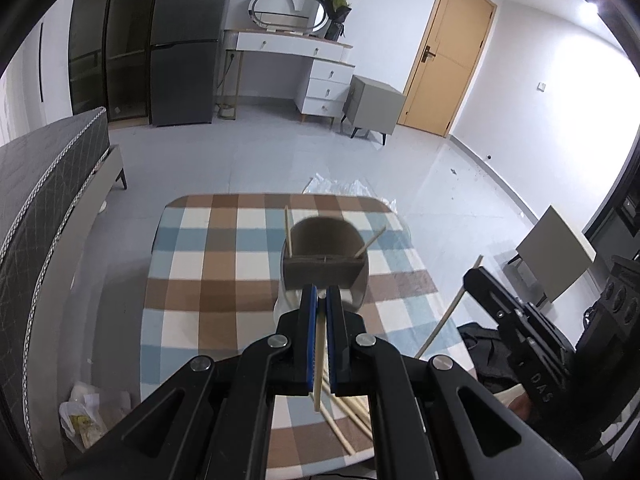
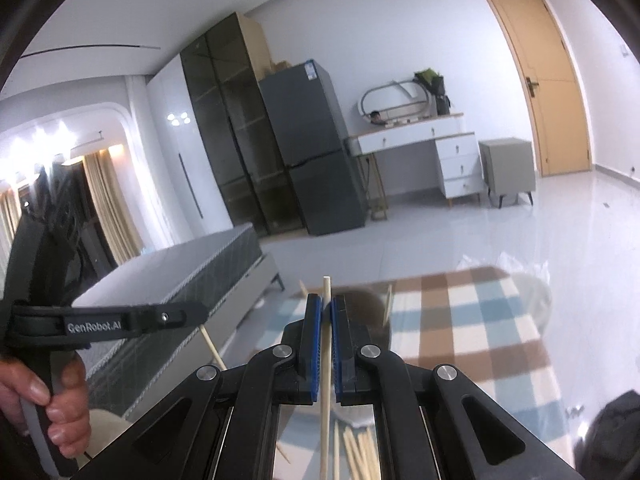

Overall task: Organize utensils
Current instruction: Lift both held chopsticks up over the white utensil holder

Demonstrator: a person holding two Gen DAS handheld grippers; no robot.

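Both grippers are clamped on a chopstick each: the left gripper on one lying along its fingers, the right gripper on another likewise. The holder stands on the table directly ahead of the left gripper, so the left hand looks nearer. More chopsticks lie on the table's near edge.

- Room evenly bright; ceiling light flares.
- Glare on glossy floor.
- Strong fisheye bending, dark corners.
- Checked tablecloth motion-blurred.
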